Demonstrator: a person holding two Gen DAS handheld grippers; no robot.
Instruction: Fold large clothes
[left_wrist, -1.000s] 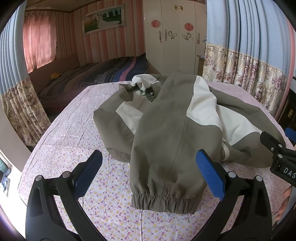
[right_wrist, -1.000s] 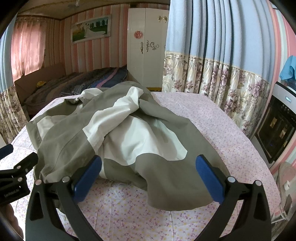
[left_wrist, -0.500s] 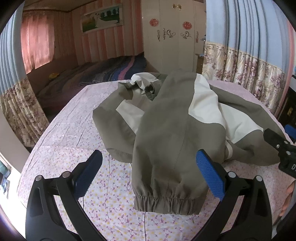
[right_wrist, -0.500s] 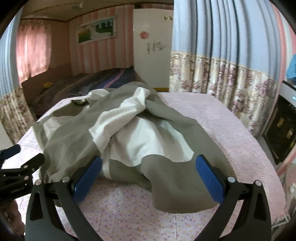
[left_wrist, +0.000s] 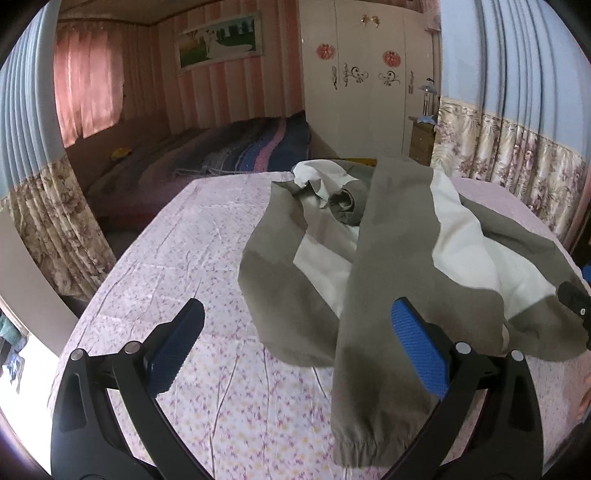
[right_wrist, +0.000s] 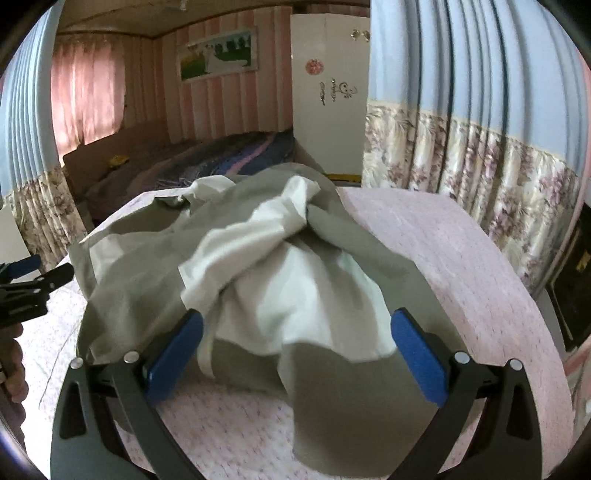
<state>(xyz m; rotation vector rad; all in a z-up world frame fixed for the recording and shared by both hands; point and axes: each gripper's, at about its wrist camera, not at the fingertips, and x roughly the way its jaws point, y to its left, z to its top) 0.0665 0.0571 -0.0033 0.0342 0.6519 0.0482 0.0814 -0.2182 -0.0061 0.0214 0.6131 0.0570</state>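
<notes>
An olive and cream jacket (left_wrist: 388, 258) lies crumpled on a table with a pink floral cloth (left_wrist: 207, 266). One sleeve with an elastic cuff (left_wrist: 364, 448) reaches toward me in the left wrist view. My left gripper (left_wrist: 295, 343) is open and empty, hovering over the jacket's near left edge and the sleeve. My right gripper (right_wrist: 295, 343) is open and empty, just above the bunched cream and olive folds of the jacket (right_wrist: 280, 280). The left gripper also shows at the left edge of the right wrist view (right_wrist: 26, 288).
A bed with a striped blanket (left_wrist: 236, 155) stands behind the table. A white wardrobe (left_wrist: 369, 77) is at the back. Floral curtains (right_wrist: 476, 170) hang to the right. A dark appliance (right_wrist: 572, 299) sits by the table's right edge.
Both grippers have moved lower and closer to the jacket. The left one has shifted left, so the sleeve now lies under its right finger. Both stay open.
</notes>
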